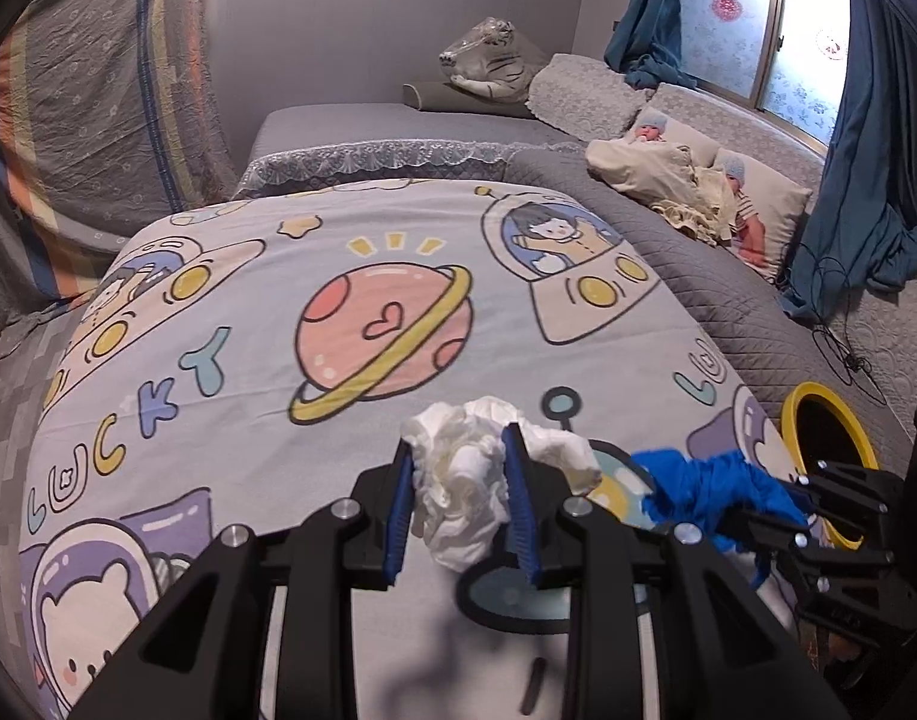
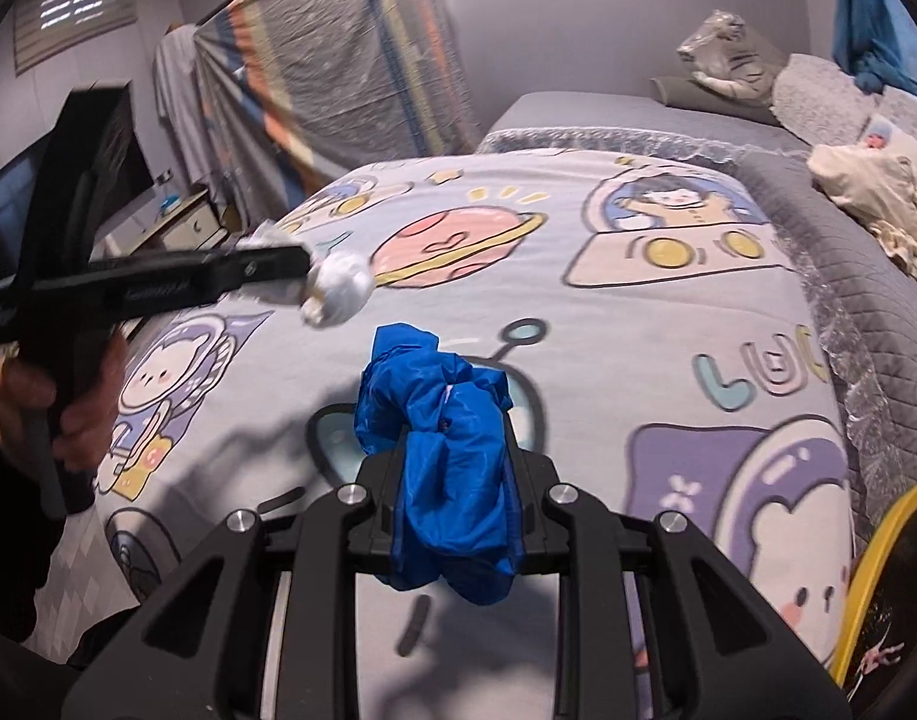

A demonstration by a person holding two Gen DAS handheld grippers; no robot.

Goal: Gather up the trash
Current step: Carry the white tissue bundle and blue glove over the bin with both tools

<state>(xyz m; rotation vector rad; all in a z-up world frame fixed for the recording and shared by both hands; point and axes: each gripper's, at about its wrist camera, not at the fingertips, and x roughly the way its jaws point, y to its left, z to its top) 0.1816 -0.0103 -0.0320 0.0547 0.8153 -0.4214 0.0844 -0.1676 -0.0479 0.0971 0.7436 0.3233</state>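
Note:
My left gripper is shut on a crumpled white tissue wad, lifted above the cartoon bedspread. The right wrist view shows the same gripper from the side, the white wad sticking out past its tip. My right gripper is shut on a crumpled blue plastic bag. That bag also shows at the right of the left wrist view, close to a yellow-rimmed bin. The bin's rim sits at the lower right of the right wrist view.
A grey quilted bed with pillows and a cream bundle lies beyond the bedspread. A wrapped plush tiger sits at the back. Blue curtains hang by the window. A person's hand grips the left tool's handle.

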